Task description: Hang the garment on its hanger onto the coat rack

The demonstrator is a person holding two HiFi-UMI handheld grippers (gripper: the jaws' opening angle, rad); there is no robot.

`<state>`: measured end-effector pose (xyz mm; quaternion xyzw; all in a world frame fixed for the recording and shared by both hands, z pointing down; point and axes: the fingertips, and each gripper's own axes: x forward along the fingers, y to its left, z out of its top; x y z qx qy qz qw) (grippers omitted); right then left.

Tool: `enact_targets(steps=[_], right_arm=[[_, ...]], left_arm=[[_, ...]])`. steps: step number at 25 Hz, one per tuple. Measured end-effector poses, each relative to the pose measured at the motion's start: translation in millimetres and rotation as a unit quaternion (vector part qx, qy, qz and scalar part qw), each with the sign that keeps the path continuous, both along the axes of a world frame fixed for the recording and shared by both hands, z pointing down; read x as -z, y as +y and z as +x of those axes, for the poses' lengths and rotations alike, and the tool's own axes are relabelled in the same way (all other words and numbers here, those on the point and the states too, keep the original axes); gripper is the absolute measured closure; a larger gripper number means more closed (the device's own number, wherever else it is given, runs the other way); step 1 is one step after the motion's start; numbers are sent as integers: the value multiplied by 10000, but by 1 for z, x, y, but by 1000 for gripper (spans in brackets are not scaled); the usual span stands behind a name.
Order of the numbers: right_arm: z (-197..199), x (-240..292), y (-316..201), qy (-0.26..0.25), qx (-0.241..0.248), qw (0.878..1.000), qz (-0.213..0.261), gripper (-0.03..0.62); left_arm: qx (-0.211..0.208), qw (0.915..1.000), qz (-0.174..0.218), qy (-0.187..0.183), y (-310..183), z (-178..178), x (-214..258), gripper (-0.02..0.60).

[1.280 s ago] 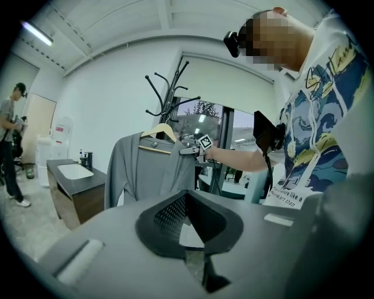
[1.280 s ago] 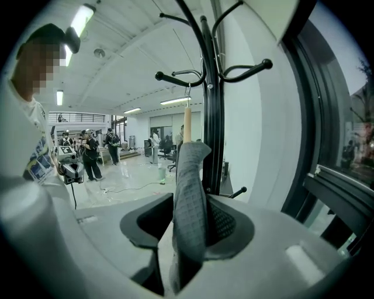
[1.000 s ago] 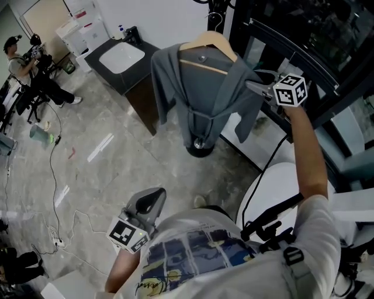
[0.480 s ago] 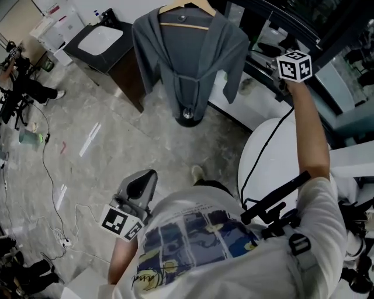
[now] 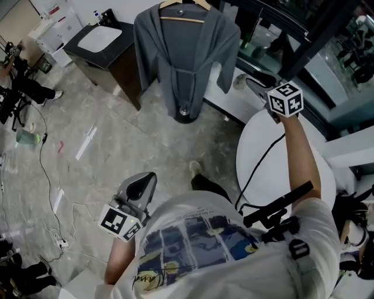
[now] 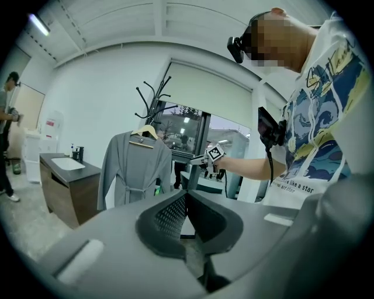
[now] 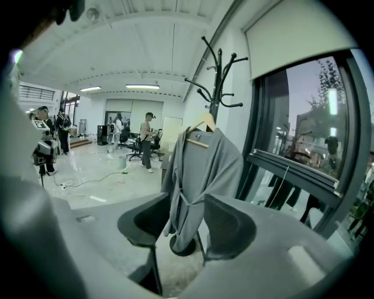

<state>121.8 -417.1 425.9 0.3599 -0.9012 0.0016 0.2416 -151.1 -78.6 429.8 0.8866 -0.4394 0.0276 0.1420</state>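
The grey robe (image 5: 186, 52) hangs on a wooden hanger (image 5: 182, 4) hooked on the black coat rack, whose round base (image 5: 186, 114) stands on the floor. In the right gripper view the robe (image 7: 201, 169), the hanger (image 7: 201, 125) and the rack's hooks (image 7: 217, 70) lie well beyond the jaws. My right gripper (image 5: 252, 83) is to the right of the robe, apart from it; it is open, its jaws have just been closing, and nothing is between them (image 7: 187, 201). My left gripper (image 5: 146, 180) is low by my body, shut and empty (image 6: 186, 195).
A dark cabinet with a white sink (image 5: 99, 40) stands left of the rack. A round white table (image 5: 274, 169) is under my right arm. A dark window frame (image 5: 304, 52) runs behind. Cables (image 5: 52, 175) and a green bucket (image 5: 26, 137) lie on the floor, with people at the far left.
My right gripper has drawn back from the robe's sleeve, down and to the right. The robe stays hanging on the rack. The left gripper has shifted a little.
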Motion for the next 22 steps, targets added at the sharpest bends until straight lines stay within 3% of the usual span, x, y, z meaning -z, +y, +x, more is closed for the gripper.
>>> enact_targets(steps=[1, 5, 10, 22], right_arm=[[-5, -5, 18, -16, 2, 10000, 5, 421], [-15, -18, 76, -295, -252, 9992, 74, 591], [-35, -28, 148, -410, -240, 9988, 79, 591], [-98, -47, 282, -434, 360, 9983, -173, 591]], left_arm=[[-11, 10000, -8, 3, 7, -1, -1, 578], [-88, 10000, -11, -18, 31, -2, -6, 578], [-111, 9999, 36, -34, 52, 0, -6, 578], [-444, 9989, -108, -54, 89, 12, -21, 578]])
